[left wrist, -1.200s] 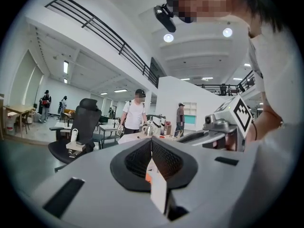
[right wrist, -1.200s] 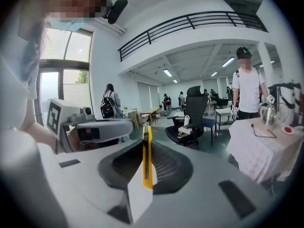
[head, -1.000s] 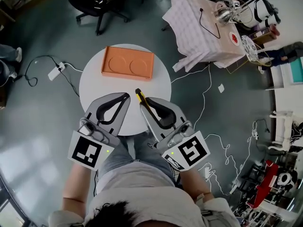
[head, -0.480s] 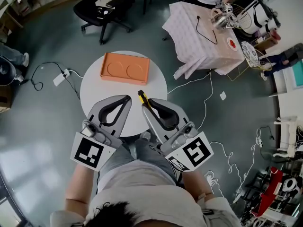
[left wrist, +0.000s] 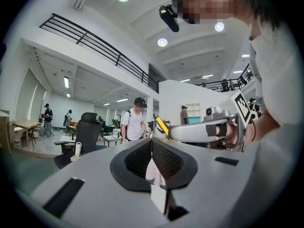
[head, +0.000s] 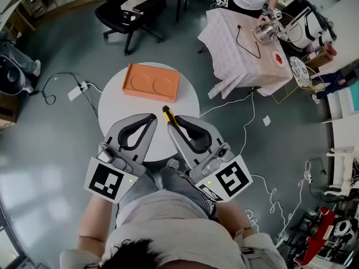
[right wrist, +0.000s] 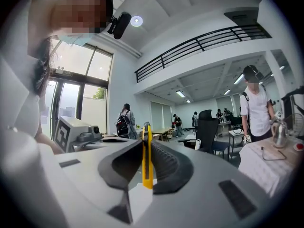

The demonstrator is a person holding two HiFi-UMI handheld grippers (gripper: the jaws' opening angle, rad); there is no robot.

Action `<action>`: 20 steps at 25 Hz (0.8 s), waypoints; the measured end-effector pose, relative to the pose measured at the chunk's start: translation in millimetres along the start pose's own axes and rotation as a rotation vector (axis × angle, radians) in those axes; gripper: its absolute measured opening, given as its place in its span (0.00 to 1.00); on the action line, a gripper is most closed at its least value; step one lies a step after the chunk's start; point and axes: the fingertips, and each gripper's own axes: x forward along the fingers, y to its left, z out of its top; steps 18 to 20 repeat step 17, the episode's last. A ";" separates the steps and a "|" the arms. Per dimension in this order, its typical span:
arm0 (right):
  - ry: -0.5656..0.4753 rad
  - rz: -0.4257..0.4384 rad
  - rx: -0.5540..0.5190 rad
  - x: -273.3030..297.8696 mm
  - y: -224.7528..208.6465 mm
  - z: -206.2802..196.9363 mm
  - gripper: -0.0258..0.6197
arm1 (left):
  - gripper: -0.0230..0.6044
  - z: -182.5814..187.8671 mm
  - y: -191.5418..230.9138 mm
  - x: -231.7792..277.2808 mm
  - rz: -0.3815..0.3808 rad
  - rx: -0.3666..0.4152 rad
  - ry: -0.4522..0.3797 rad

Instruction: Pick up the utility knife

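Note:
A yellow and black utility knife [head: 170,118] is clamped between the jaws of my right gripper [head: 175,122], lifted above the round white table [head: 115,105]. In the right gripper view the knife [right wrist: 147,158] stands upright in the closed jaws, its tip poking out past them. My left gripper [head: 147,120] is held beside the right one, its jaws closed together with nothing in them. From the left gripper view the knife's tip [left wrist: 161,124] shows ahead of the right gripper's arm.
An orange tray [head: 151,82] with two round hollows lies at the table's far side. A black office chair [head: 132,10] stands beyond it, a cloth-covered table [head: 244,52] with a kettle at the upper right. Cables and a power strip [head: 77,91] lie on the floor.
Both grippers have kept their pose with the knife still held. The head camera has shifted, so the table and tray sit slightly lower and further right in view.

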 end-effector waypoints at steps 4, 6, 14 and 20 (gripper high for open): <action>-0.004 0.011 -0.007 0.8 1.9 3.2 0.13 | 0.06 3.7 -2.8 -0.3 0.001 0.004 0.000; -0.006 0.014 -0.008 1.9 2.9 4.7 0.13 | 0.05 5.3 -2.6 -0.9 0.002 0.007 0.001; -0.010 0.009 -0.016 3.0 5.3 6.4 0.13 | 0.05 7.8 -1.6 -3.0 0.001 0.008 -0.008; -0.013 0.006 -0.020 4.4 5.1 8.1 0.13 | 0.05 7.7 -0.6 -3.3 -0.001 0.006 -0.007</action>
